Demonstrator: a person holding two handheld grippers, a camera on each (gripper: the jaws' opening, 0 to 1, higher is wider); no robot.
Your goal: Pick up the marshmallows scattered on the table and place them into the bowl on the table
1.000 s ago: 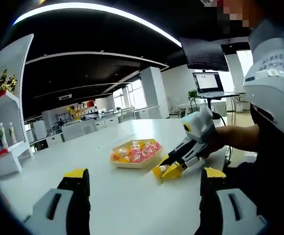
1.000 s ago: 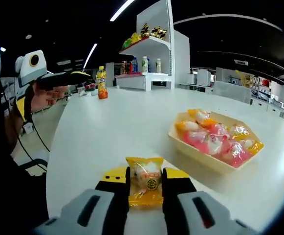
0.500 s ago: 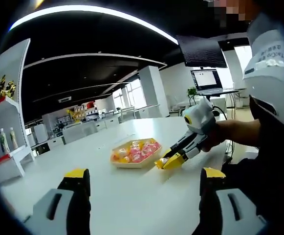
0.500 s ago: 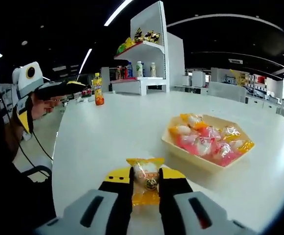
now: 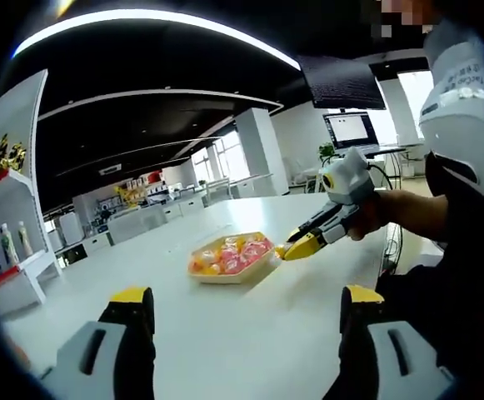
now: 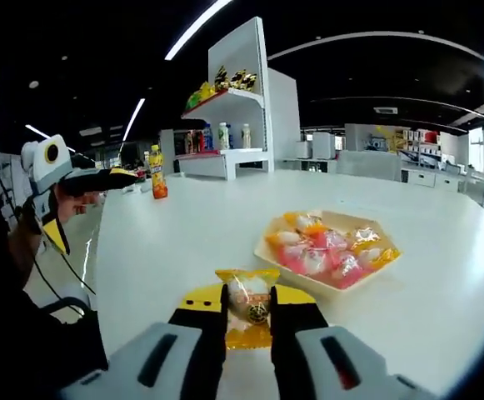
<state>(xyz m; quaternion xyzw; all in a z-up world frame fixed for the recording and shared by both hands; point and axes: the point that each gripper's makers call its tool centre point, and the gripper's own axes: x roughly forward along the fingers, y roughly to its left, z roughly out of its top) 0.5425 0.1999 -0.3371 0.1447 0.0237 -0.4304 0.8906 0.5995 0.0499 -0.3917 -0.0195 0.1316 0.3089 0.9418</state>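
Observation:
A shallow tan bowl (image 6: 268, 254) (image 5: 240, 277) sits on the white table (image 6: 183, 225), holding several wrapped marshmallows in pink, orange and yellow (image 6: 325, 254) (image 5: 229, 257). My right gripper (image 6: 248, 310) is shut on a yellow-wrapped marshmallow (image 6: 247, 298), held above the table short of the bowl. In the left gripper view that same right gripper (image 5: 298, 247) hangs raised just right of the bowl. My left gripper (image 5: 246, 312) stands open over bare table with nothing between its jaws. In the right gripper view the left gripper (image 6: 100, 179) appears at far left, held by a hand.
A white shelf unit (image 6: 233, 108) with bottles and packets stands beyond the table's far end, and an orange drink bottle (image 6: 157, 173) stands on the table near it. A laptop (image 5: 351, 133) rests on a stand behind the person's arm (image 5: 416, 212).
My right gripper has lifted off the table with the yellow-wrapped marshmallow and risen toward the bowl's right side. The left gripper has hardly moved.

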